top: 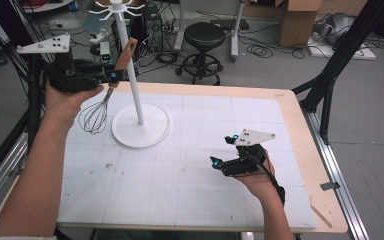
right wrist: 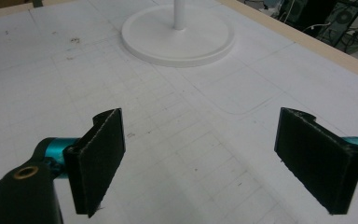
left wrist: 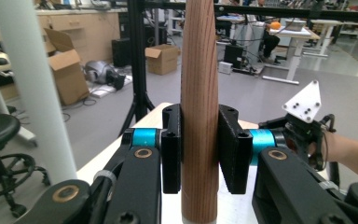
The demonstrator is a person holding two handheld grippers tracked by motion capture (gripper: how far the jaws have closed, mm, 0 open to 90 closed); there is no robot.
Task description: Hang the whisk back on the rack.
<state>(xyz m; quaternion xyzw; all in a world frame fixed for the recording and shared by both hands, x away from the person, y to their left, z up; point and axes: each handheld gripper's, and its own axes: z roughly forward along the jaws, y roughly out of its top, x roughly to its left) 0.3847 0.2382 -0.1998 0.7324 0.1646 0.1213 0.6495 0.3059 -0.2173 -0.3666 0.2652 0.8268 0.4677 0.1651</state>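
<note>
A whisk with a wooden handle (top: 125, 54) and a wire head (top: 94, 117) hangs tilted above the table's left side. My left gripper (top: 112, 76) is shut on the wooden handle (left wrist: 199, 116), its black pads pressing both sides. A white stand with a round base (top: 141, 126) and a tall pole (top: 129, 65) topped by hooked arms (top: 116, 7) rises just right of the whisk; the pole (left wrist: 32, 93) passes close by in the left gripper view. My right gripper (top: 222, 151) rests low at the table's right, jaws open and empty (right wrist: 205, 158), facing the stand base (right wrist: 179, 39).
The white gridded mat (top: 190, 165) covers a wooden table (top: 300, 130). A black stool (top: 203, 45), cardboard boxes (top: 300, 17) and a black tripod leg (top: 340, 55) stand beyond the far edge. Cables lie on the floor.
</note>
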